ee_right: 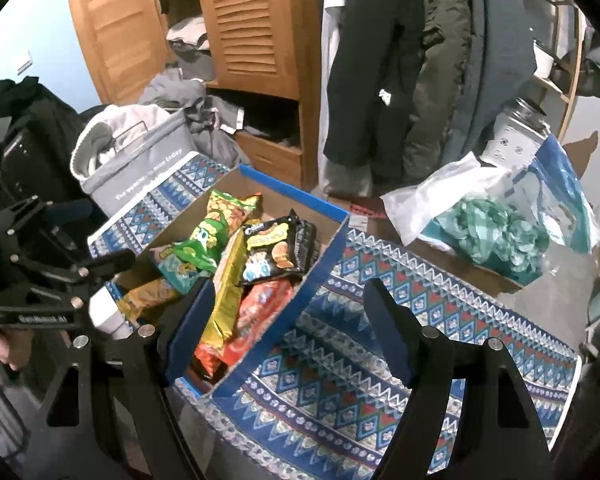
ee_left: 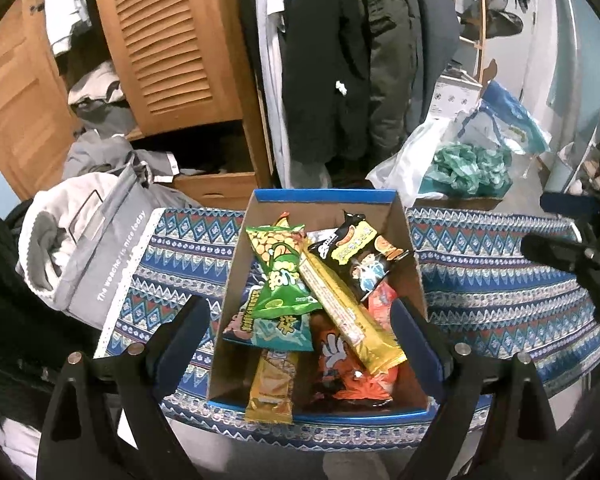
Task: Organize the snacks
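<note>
Snack packets sit piled in the cardboard box (ee_left: 236, 280) on the patterned tabletop (ee_left: 500, 280), crossed loosely over each other: green packet (ee_left: 280, 280), long yellow packet (ee_left: 348, 312), black packet (ee_left: 360, 256), orange packet (ee_left: 352, 376). One gold packet (ee_left: 270, 388) overhangs the near rim, probably dropped in, not arranged. Left gripper (ee_left: 300, 340) hovers over the box, fingers spread wide, nothing between them. Right gripper (ee_right: 288, 332) hangs beside the box over bare cloth, fingers fairly wide, empty. Sorting looks about done.
</note>
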Action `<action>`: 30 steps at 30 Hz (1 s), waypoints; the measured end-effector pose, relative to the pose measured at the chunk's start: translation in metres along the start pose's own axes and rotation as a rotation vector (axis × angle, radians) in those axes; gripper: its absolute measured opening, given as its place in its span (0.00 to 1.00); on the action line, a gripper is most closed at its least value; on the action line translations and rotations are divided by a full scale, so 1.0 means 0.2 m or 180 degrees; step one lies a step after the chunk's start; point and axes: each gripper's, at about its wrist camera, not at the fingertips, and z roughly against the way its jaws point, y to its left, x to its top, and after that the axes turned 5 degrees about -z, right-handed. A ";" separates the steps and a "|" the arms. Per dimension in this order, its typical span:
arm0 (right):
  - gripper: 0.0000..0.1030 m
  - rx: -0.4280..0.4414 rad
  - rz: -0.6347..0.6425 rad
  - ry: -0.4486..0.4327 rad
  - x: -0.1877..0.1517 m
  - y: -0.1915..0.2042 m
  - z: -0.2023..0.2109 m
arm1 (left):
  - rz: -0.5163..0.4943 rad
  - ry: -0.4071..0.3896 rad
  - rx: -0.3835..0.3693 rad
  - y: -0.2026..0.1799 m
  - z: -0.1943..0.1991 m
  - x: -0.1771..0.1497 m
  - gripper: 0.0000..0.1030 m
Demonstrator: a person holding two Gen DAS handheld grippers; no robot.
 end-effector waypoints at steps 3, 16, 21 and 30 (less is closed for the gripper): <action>0.74 -0.0004 -0.0007 -0.0006 -0.02 -0.02 0.01 | 0.0064 -0.0007 -0.0029 0.01 0.01 0.00 0.90; 0.74 -0.0026 -0.0016 -0.0006 -0.06 -0.07 0.03 | 0.0233 -0.0078 -0.0146 0.02 0.05 0.02 0.90; 0.74 -0.0028 -0.0017 -0.0010 -0.06 -0.07 0.03 | 0.0170 -0.0096 -0.0109 0.00 0.06 0.03 0.90; 0.74 -0.0036 -0.0023 -0.0011 -0.07 -0.08 0.03 | 0.0208 -0.0101 -0.0130 0.00 0.07 0.03 0.90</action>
